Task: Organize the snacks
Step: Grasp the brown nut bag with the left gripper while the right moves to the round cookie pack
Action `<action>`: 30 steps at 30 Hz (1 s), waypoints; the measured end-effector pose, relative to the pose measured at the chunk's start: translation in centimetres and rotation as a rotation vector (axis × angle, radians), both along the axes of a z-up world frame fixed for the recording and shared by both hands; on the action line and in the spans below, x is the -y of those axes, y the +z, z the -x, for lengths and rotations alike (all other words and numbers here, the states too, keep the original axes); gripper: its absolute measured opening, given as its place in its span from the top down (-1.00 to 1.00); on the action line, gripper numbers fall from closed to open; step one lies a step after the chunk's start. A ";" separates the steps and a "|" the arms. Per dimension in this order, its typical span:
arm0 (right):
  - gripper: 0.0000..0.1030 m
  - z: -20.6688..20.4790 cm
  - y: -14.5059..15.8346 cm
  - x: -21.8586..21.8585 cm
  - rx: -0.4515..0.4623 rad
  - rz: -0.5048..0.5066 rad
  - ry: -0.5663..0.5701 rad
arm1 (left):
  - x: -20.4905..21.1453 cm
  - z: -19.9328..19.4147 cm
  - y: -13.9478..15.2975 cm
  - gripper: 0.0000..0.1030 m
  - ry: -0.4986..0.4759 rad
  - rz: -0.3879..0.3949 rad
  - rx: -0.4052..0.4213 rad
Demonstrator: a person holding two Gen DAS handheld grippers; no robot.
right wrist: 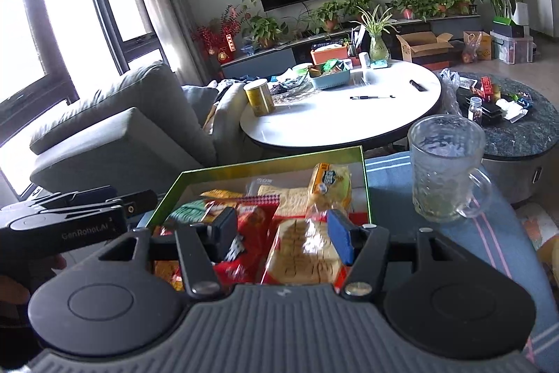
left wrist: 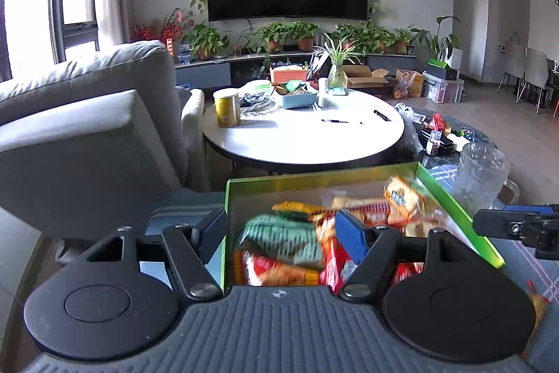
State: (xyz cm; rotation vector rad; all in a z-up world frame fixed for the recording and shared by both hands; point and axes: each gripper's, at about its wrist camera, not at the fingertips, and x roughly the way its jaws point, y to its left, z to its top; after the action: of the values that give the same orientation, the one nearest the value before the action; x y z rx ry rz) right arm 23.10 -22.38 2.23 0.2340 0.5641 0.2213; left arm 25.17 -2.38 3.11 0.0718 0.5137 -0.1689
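Behind our blue striped cloth, snack packets fill the green-rimmed cardboard box [right wrist: 365, 184]. Our right gripper [right wrist: 283, 233], released, straddles the clear-wrapped biscuit pack [right wrist: 300, 254] lying lengthwise at the near edge; left gripper [left wrist: 279, 233] spread, empty.

Only clear text: "GenRobot.AI", pale letters on the black body of the left tool [right wrist: 138, 200], seen in the right wrist view. Snack packs in the green box [right wrist: 365, 184] carry print, but it's too blurred to read in either view. Yellow pack [right wrist: 330, 186] has a dark label w/ light characters, illegible. Yellow can [right wrist: 259, 98] on the white table [right wrist: 335, 119] shows a small printed patch, unreadable. Red hanging tag [right wrist: 230, 42] by the red plant has gold characters, too small to make out.
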 end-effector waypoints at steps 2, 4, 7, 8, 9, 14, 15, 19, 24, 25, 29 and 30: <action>-0.31 0.9 -0.1 -0.2 0.000 0.004 0.016 | -0.9 1.3 -0.4 -0.29 0.014 0.009 -0.014; -0.33 1.9 -0.5 -0.3 -0.007 0.004 0.029 | -1.7 2.5 -1.1 -0.29 0.032 0.024 -0.039; -0.39 3.5 -1.4 -0.2 -0.031 0.001 0.044 | -2.2 4.3 -2.8 -0.29 0.052 0.051 -0.100; -0.40 4.1 -1.8 -0.2 -0.040 0.003 0.046 | -2.2 4.9 -3.5 -0.29 0.048 0.059 -0.124; -0.40 4.6 -2.2 -0.1 -0.049 0.004 0.044 | -2.0 5.3 -4.2 -0.30 0.039 0.067 -0.148; -0.40 6.6 -3.7 0.4 -0.104 -0.008 0.034 | 0.5 5.8 -7.1 -0.36 0.003 0.053 -0.230; -0.40 6.9 -3.9 0.5 -0.110 -0.008 0.031 | 1.1 5.7 -7.5 -0.45 -0.005 0.040 -0.232; -0.41 8.5 -4.8 0.6 -0.135 0.001 0.027 | 3.2 4.7 -9.2 -0.46 0.009 -0.043 -0.240; -0.41 9.3 -5.6 0.6 -0.158 0.010 0.043 | 3.0 3.3 -10.5 -0.15 0.039 -0.030 -0.272; -0.41 9.4 -5.8 0.4 -0.161 0.012 0.054 | 2.6 3.2 -10.7 -0.03 0.028 -0.011 -0.284; -0.45 9.9 -6.6 -0.6 -0.165 0.027 0.100 | 1.3 4.0 -10.2 0.00 0.045 0.008 -0.265; -0.51 10.0 -6.8 -1.0 -0.166 0.030 0.115 | 0.8 4.5 -10.0 0.00 0.055 0.013 -0.248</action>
State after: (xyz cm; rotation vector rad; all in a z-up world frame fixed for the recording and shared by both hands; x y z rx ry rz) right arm 13.08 -21.36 -4.56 0.1921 0.7460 0.3063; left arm 20.72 -3.22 -6.84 0.0238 0.7611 -0.1277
